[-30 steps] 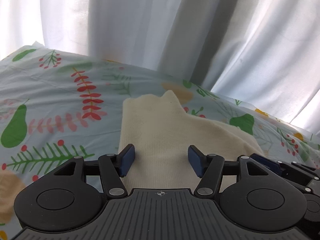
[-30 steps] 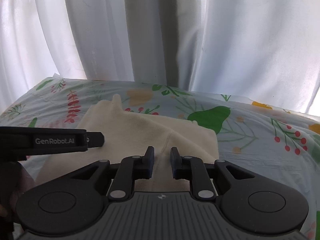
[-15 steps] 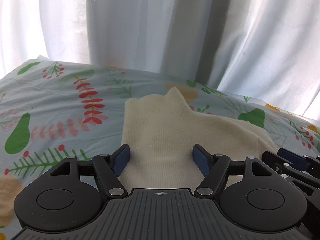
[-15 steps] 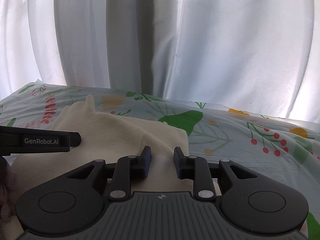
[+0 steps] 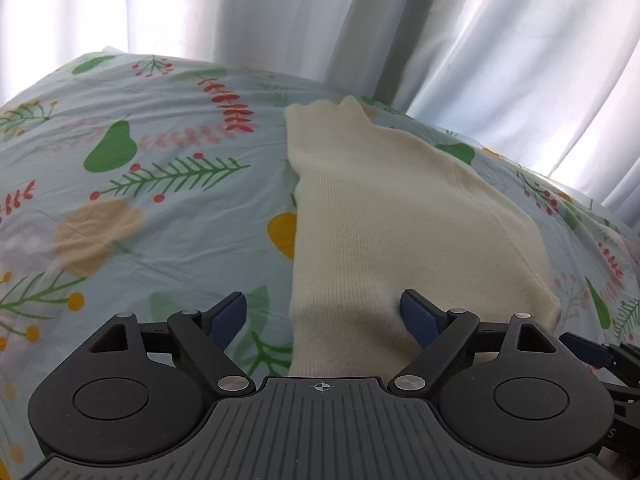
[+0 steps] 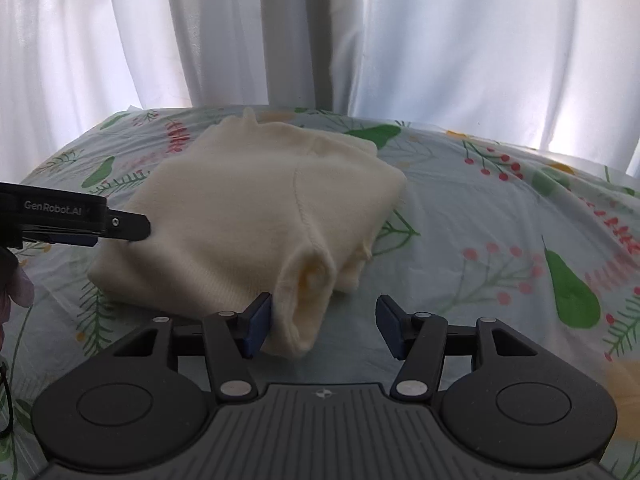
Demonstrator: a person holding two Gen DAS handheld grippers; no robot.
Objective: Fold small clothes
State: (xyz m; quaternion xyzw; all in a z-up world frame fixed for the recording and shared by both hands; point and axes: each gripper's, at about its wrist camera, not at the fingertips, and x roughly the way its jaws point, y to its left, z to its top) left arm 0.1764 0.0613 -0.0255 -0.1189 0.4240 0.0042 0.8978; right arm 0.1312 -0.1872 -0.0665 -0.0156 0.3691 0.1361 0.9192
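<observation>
Both jaws wide, holding nothing: our left hand-held gripper (image 5: 322, 316) straddles the near-left edge of the cream knitted garment (image 6: 256, 216), our right hand-held gripper (image 6: 323, 326) brackets its near tubular cuff. The garment lies part-folded on the leaf-and-pear printed bedsheet (image 6: 500, 240) before white curtains (image 6: 440, 40); we judge we're between folds, and next we need to pinch that near edge and carry it over.

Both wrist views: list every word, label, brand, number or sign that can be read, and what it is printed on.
"GenRobot.AI": white print on the black side of the left gripper, seen at the left edge of the right wrist view.
"S": a lone pale letter on dark gripper hardware at the lower right edge of the left wrist view; anything beside it is cut off.
No text on the cream garment, the patterned sheet or the curtains.
</observation>
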